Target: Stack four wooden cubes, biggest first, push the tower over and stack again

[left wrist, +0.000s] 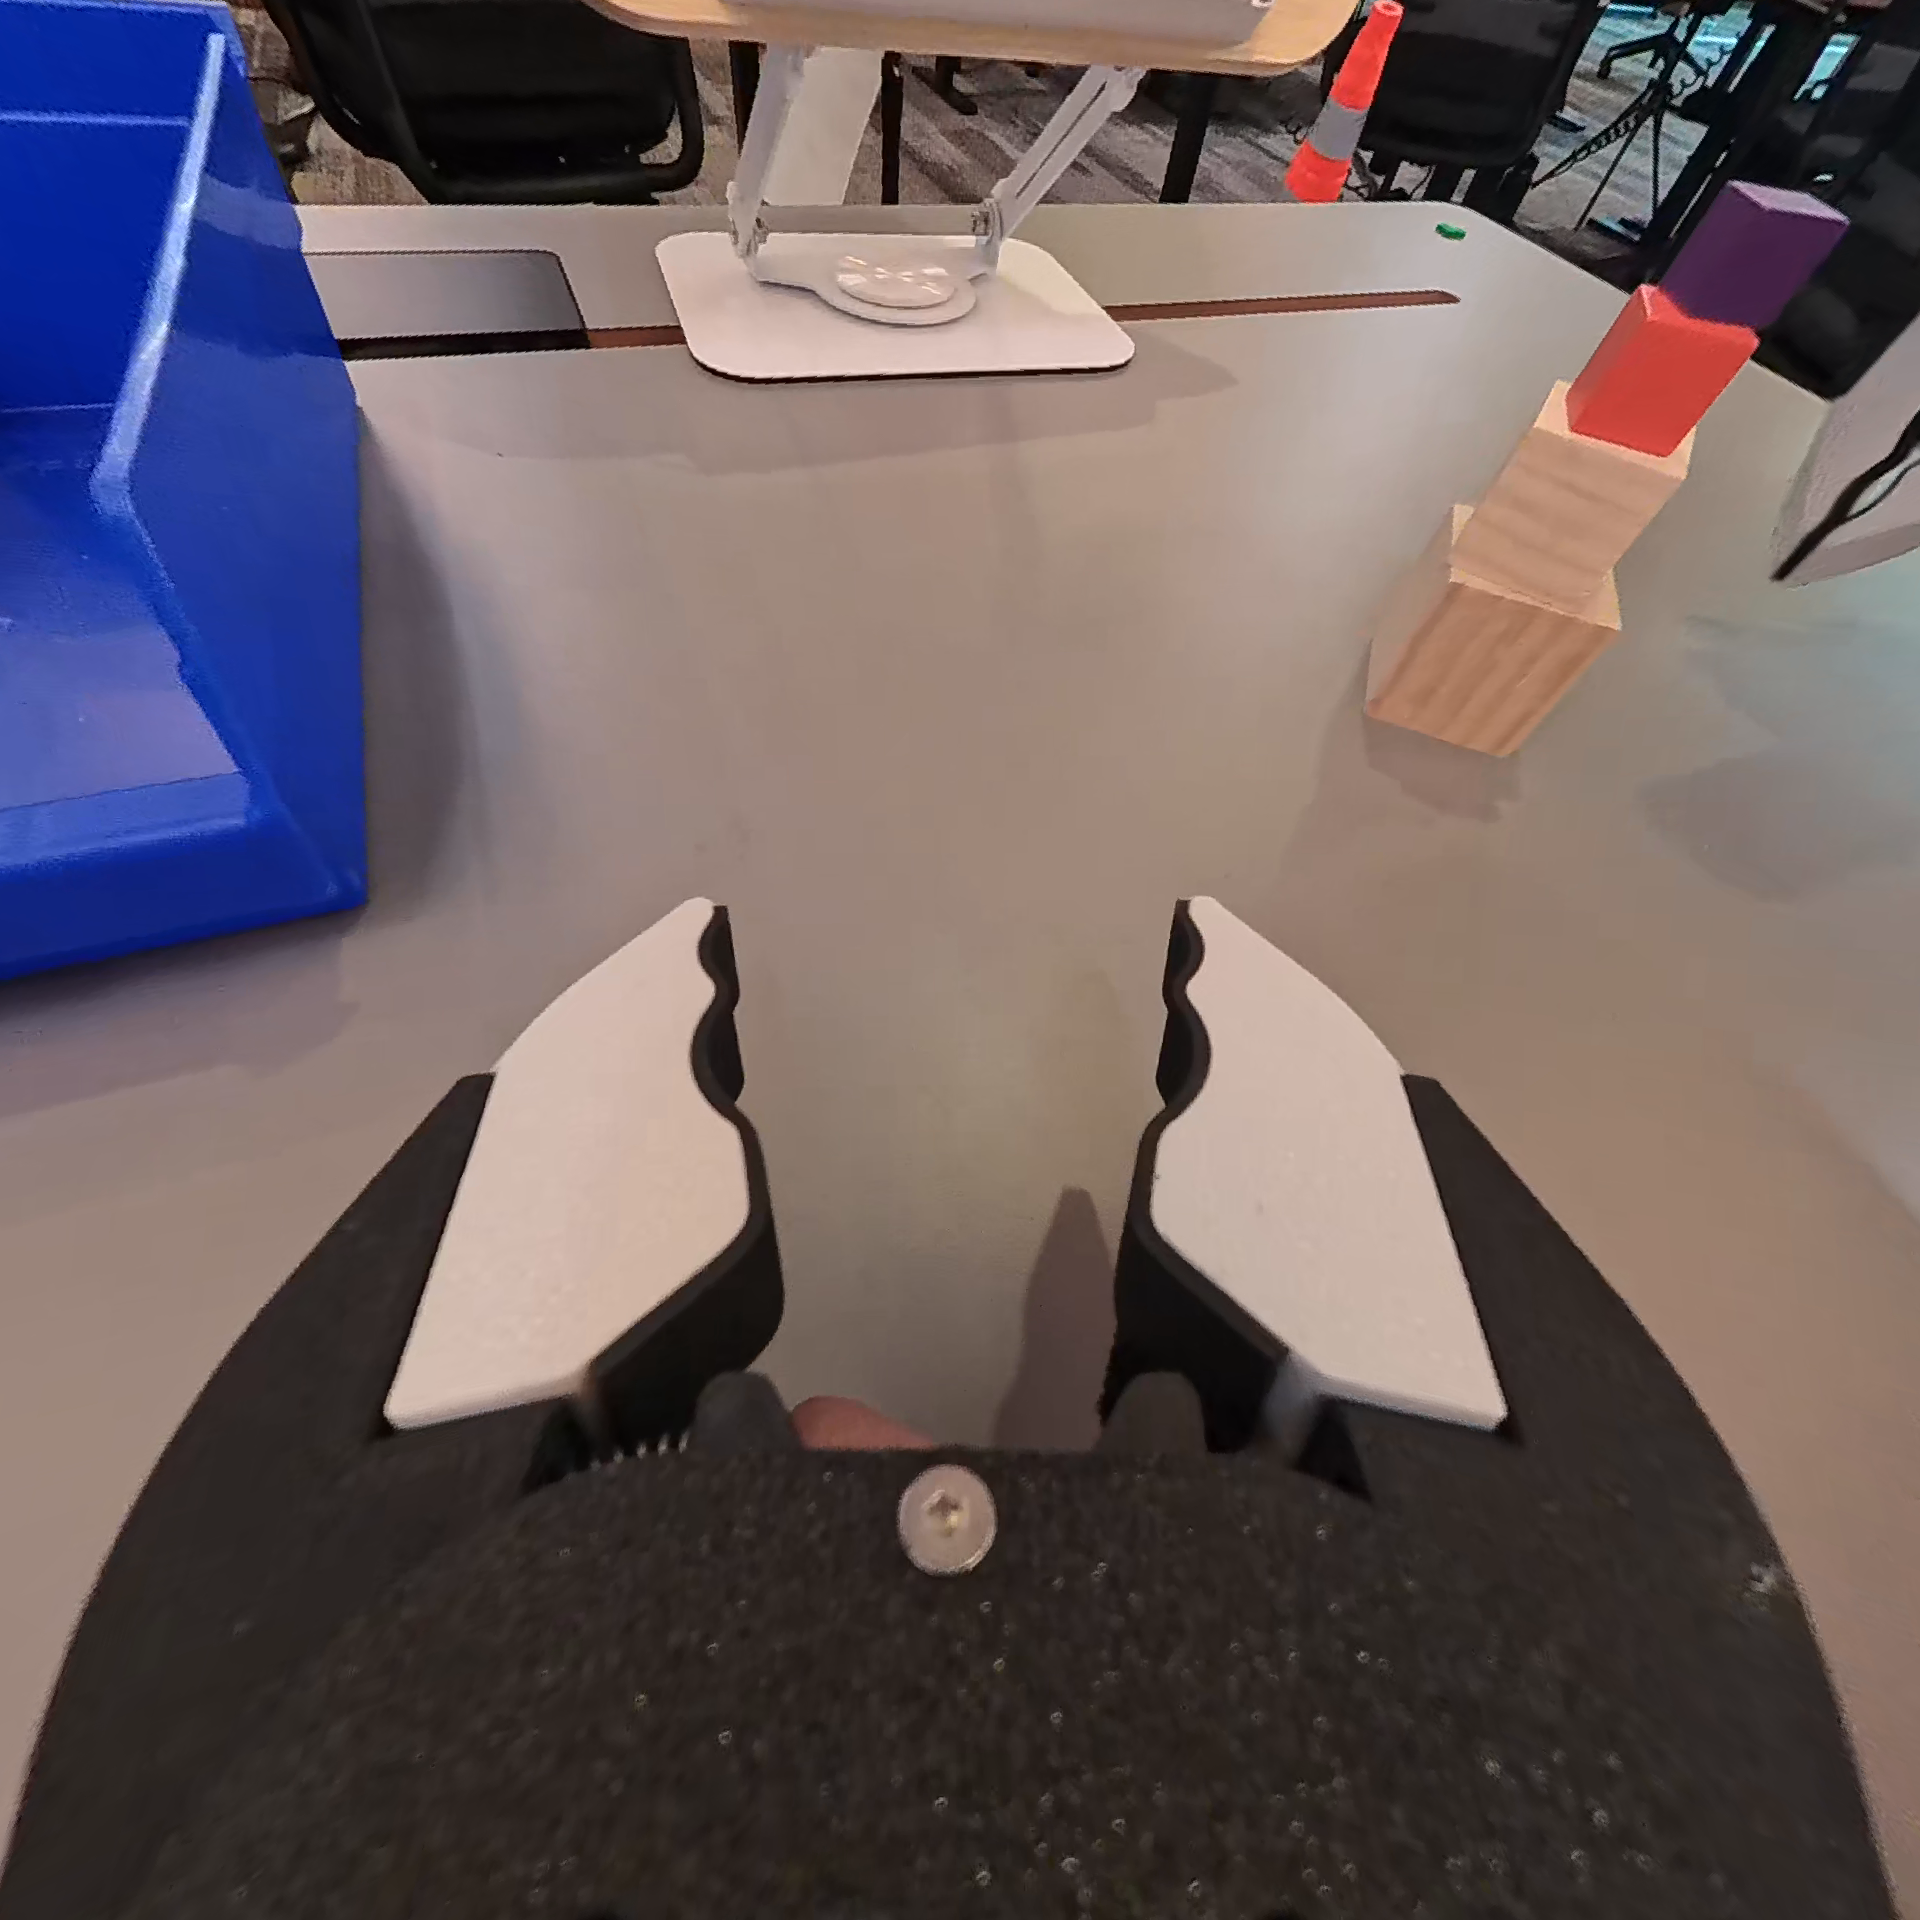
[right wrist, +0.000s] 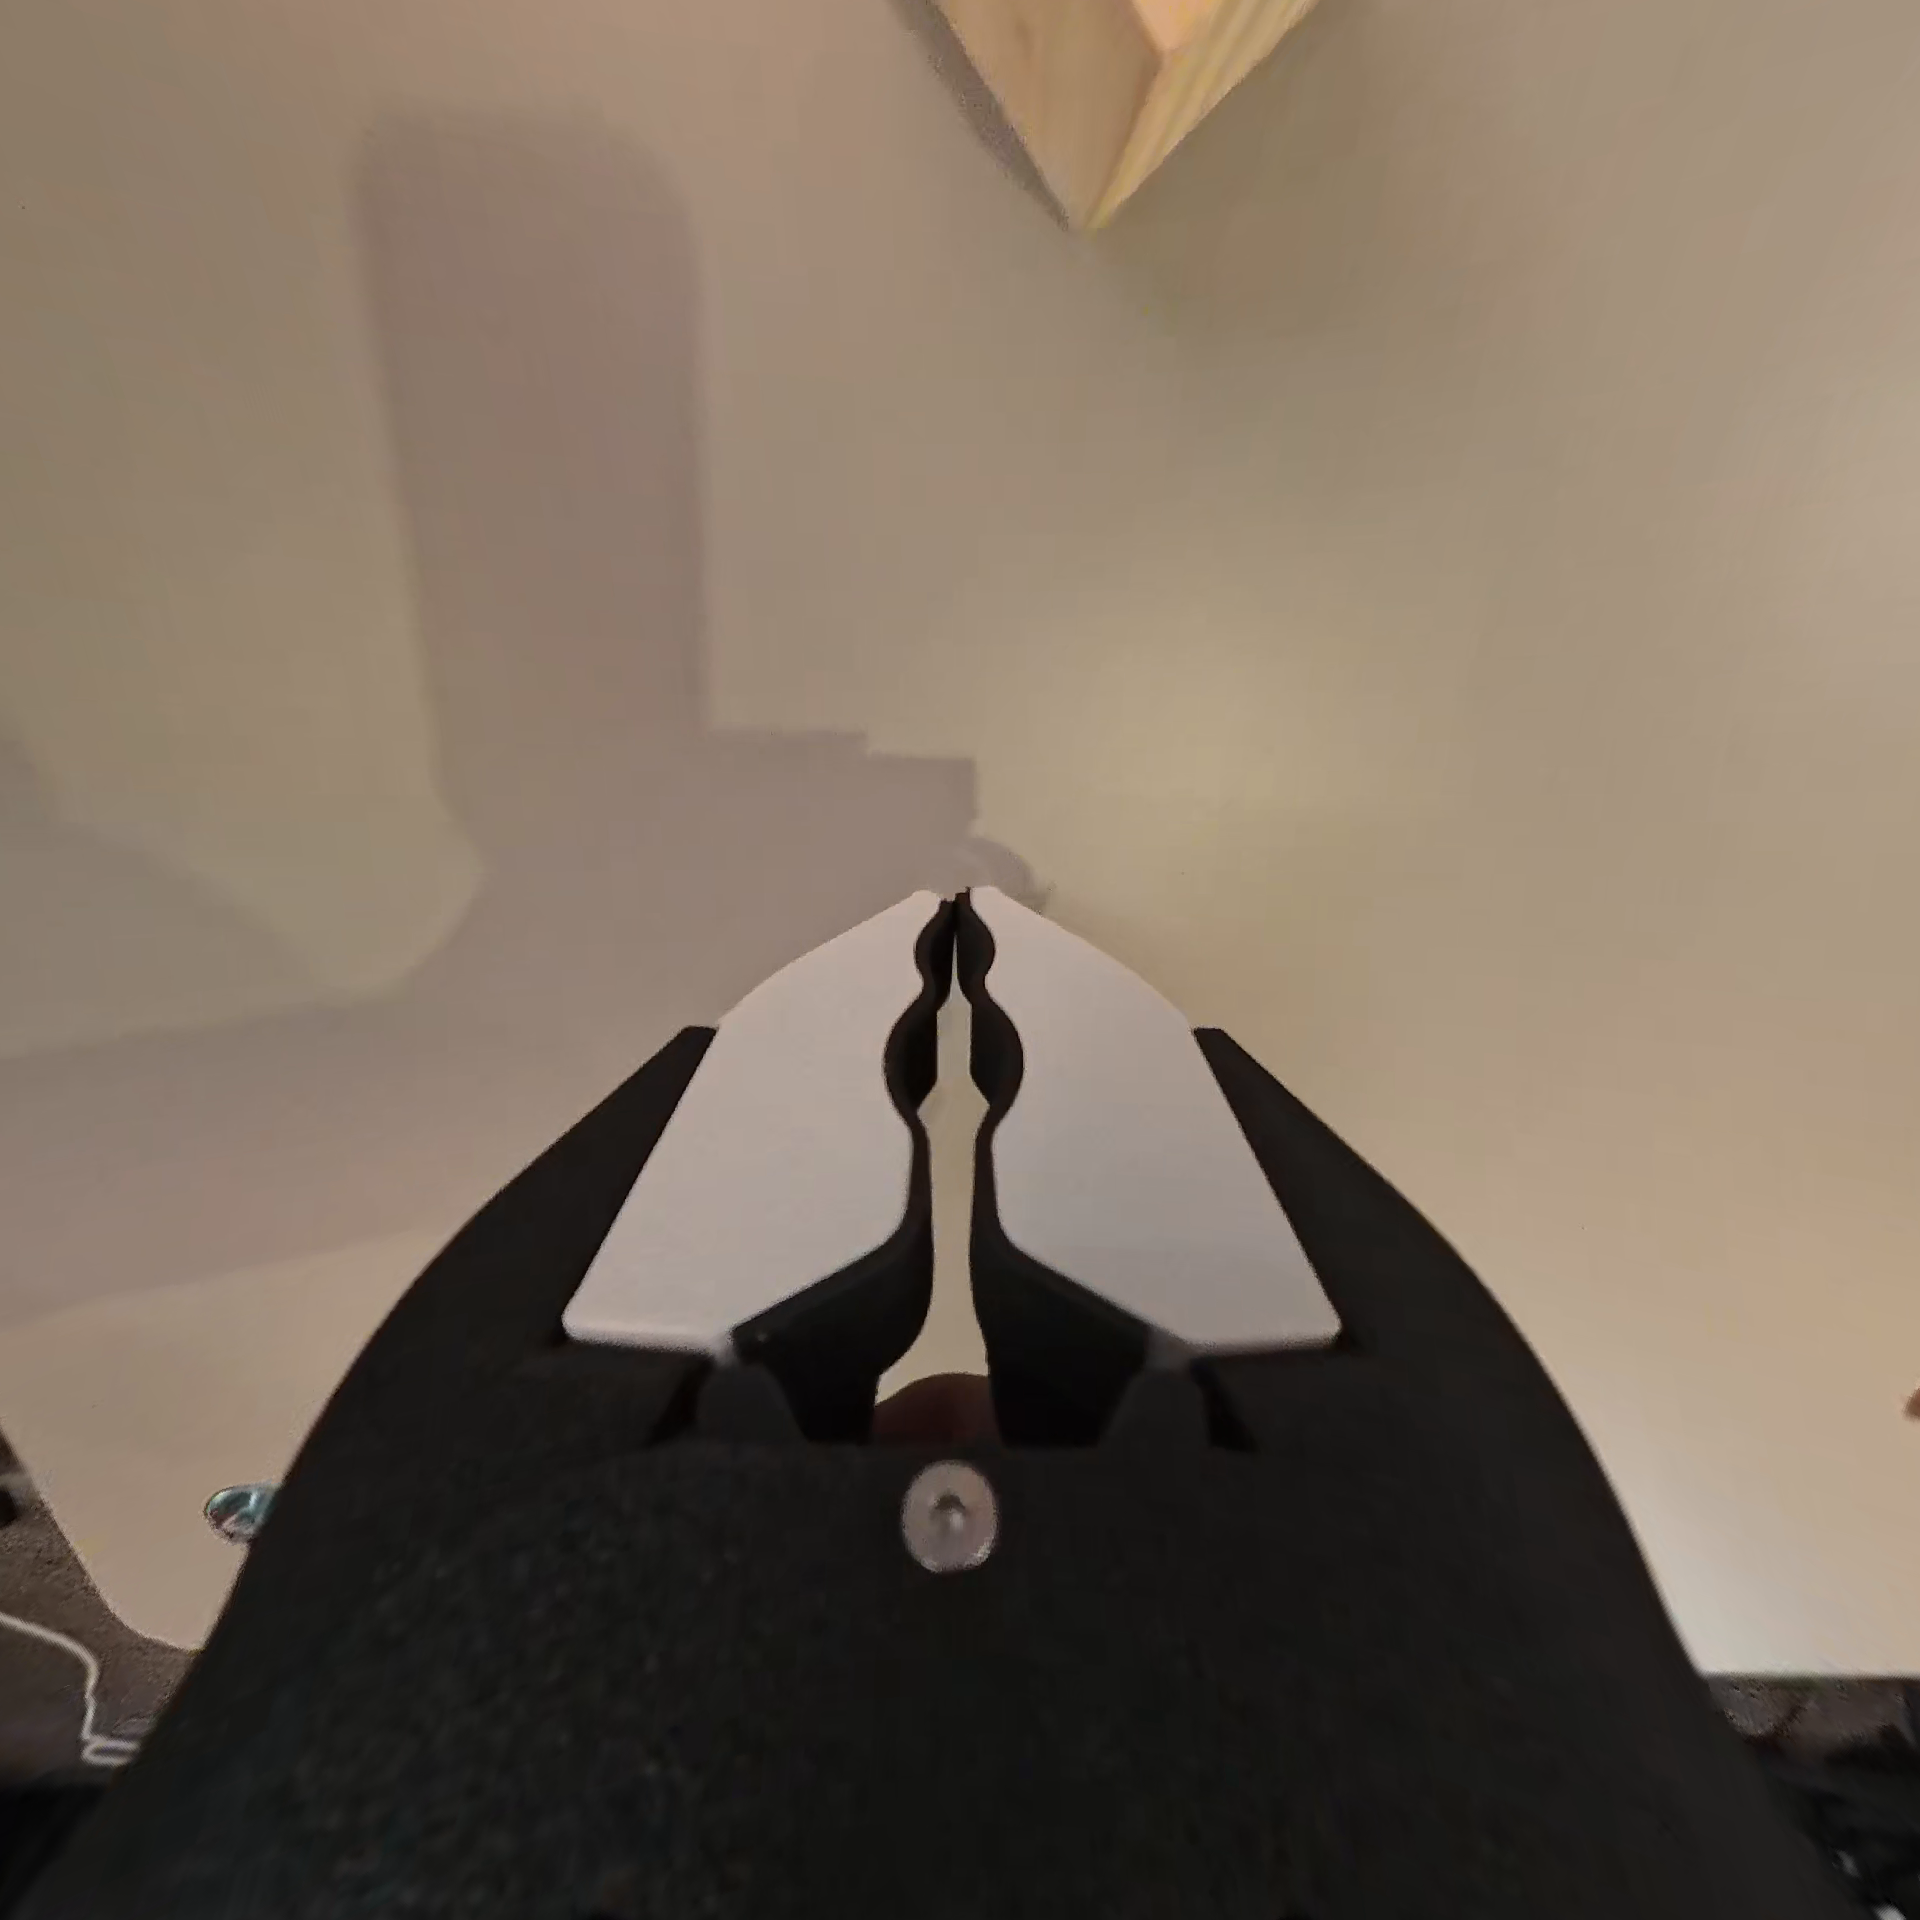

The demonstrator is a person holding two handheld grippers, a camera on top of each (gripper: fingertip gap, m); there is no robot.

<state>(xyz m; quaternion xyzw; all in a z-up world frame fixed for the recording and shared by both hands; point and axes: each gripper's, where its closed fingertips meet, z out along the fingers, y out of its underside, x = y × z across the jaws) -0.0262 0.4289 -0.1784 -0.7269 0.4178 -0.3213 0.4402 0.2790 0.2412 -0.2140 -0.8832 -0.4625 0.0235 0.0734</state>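
Left tool: held low over the grey counter, its two fingers spread wide apart with nothing between them; only bare counter is seen in the gap.

Right tool: fingers brought together, tips touching, nothing gripped. It is pointed down at the counter, and its shadow is cast on the surface to the left.

Tower: four cubes are found stacked on the counter, at the right in the left wrist view and well apart from the left tool. The large pale wooden cube is seated on the counter at the bottom. A smaller pale wooden cube rests on it, turned slightly out of line. A red cube rests on that, and a purple cube is placed on top. The stack is seen leaning in this wide-angle view; whether it truly tilts cannot be told.

In the right wrist view only a blurred corner of one pale wooden cube is seen at the top edge, ahead of the closed tool and not touched by it.

Other items: a blue bin stands on the counter at the left. A white stand rests at the far side of the counter. An orange cone is noted on the floor beyond.
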